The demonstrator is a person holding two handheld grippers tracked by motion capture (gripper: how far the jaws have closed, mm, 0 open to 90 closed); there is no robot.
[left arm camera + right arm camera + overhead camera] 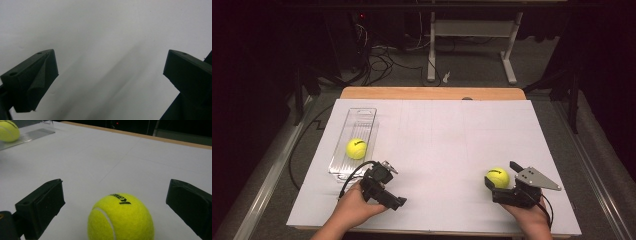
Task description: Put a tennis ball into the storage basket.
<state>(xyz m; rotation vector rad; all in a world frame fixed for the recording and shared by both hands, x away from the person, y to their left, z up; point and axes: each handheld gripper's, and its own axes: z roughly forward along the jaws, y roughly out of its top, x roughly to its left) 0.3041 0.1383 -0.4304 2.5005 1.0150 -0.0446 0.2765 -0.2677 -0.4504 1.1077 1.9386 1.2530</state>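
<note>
From above, we see our right gripper (497, 186) by a yellow ball (498, 177) on the table (447, 135); another ball (356, 148) sits in the clear tray (357, 120). Our left gripper (110, 72) is wide open over white. Our right gripper's view shows wide jaws around the ball, not touching.

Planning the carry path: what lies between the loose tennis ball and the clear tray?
Nothing: in the high view, bare white table runs from the loose ball to the clear tray.

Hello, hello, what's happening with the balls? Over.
Both tools open. Right tool straddling loose yellow tennis ball, not gripping. Second yellow ball in clear plastic tray. Nothing blocking.
</note>
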